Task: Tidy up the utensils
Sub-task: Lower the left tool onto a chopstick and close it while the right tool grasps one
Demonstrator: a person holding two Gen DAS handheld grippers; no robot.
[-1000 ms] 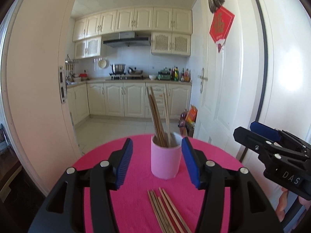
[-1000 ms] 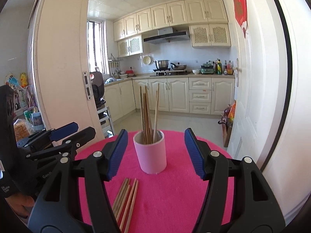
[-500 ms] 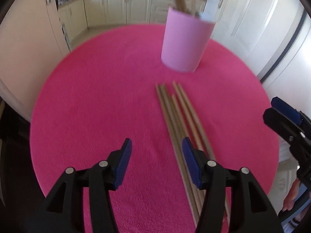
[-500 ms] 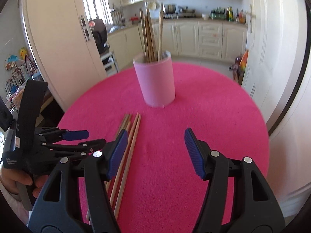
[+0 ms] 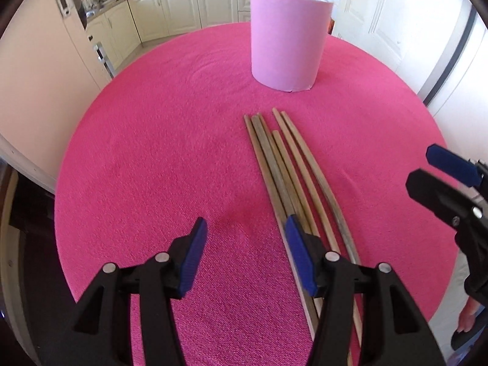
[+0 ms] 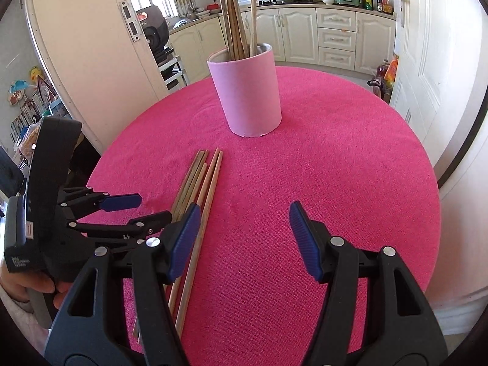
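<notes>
Several wooden chopsticks [image 5: 283, 164] [image 6: 201, 180] lie side by side on the round pink table [image 5: 152, 152] [image 6: 335, 167]. Behind them stands a pink cup [image 5: 288, 35] [image 6: 247, 91] with more chopsticks upright in it. My left gripper [image 5: 245, 238] hangs open over the cloth just left of the loose chopsticks, its right finger above their near ends, nothing between the pads. My right gripper [image 6: 244, 225] is open to the right of the chopsticks, its left finger beside them. Each gripper shows at the other view's edge: the right gripper [image 5: 448, 177] and the left gripper [image 6: 131, 210].
The table's rim curves close on the left and right. A white door [image 6: 427, 61] stands to the right and a cream door panel [image 6: 85, 61] to the left. Kitchen cabinets [image 6: 320, 39] and a cluttered counter fill the background. A hand [image 6: 27, 286] grips the left tool.
Both grippers tipped downward and sank toward the table; the view swung from the kitchen to the cloth and the loose chopsticks. In the last half second they barely moved. Jaws kept their width.
</notes>
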